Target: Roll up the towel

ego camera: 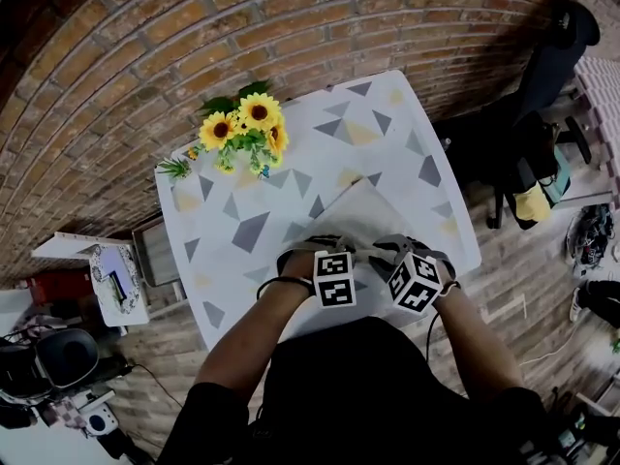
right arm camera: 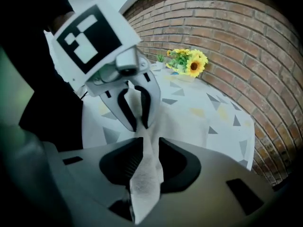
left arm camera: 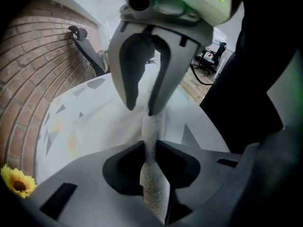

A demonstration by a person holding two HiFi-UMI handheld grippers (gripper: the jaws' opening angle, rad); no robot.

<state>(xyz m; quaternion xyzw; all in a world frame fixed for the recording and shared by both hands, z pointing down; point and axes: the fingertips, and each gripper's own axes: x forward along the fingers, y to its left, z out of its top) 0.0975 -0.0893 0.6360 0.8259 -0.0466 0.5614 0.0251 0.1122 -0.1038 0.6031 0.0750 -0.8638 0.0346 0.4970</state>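
Towel (ego camera: 354, 206): centre of table (ego camera: 387, 129). Left gripper (left arm camera: 150, 148), right gripper (right arm camera: 150, 143): side by side at its 6 o'clock edge, jaws narrow, each pinching fabric. Sunflowers (ego camera: 247, 124): 11 o'clock.

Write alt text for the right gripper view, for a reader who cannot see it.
The right gripper pinches a fold of white towel between its fingers; just ahead, the left gripper holds the same towel. Behind them are a table with triangle patterns, sunflowers and a brick wall.
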